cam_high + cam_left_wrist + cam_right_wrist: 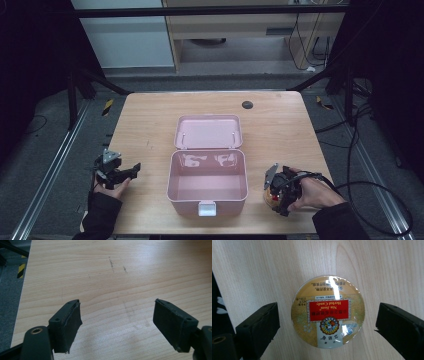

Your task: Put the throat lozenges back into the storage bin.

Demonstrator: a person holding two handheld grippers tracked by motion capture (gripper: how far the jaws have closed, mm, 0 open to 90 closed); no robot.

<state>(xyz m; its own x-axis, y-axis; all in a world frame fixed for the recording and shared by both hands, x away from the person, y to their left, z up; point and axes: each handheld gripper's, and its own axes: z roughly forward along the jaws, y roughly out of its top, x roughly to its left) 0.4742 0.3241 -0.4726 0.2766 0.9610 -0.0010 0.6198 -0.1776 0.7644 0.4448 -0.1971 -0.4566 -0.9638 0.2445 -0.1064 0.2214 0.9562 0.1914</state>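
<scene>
A: High view first. What sits mid-frame?

B: A pink box (207, 175) on the wooden table (280, 125), its hinged lid (208, 132) thrown back toward the top of the frame, a white latch (207, 208) on its lower wall. The inside looks bare.

A: And the grippers?

B: The left gripper (134, 170) is at lower left, held in the person's left hand (111, 189) near the table's left edge, well apart from the box. The right gripper (272, 196) is at lower right, in the right hand (315, 192), pointing down at a round tin (270, 196) just right of the box.

A: How do the left jaws stand?

B: In the left gripper view they are spread wide, with plain tabletop and a few dark scuff marks (111, 263) between them. Nothing held.

A: The right ones?

B: In the right gripper view the right gripper (327, 322) straddles the candy tin (327, 311), which lies flat at centre frame, gold with a red label reading "Nin Jiom Herbal Candy", upside down here. The jaws stand wide on either side, a gap of bare wood between each pad and the tin.
</scene>
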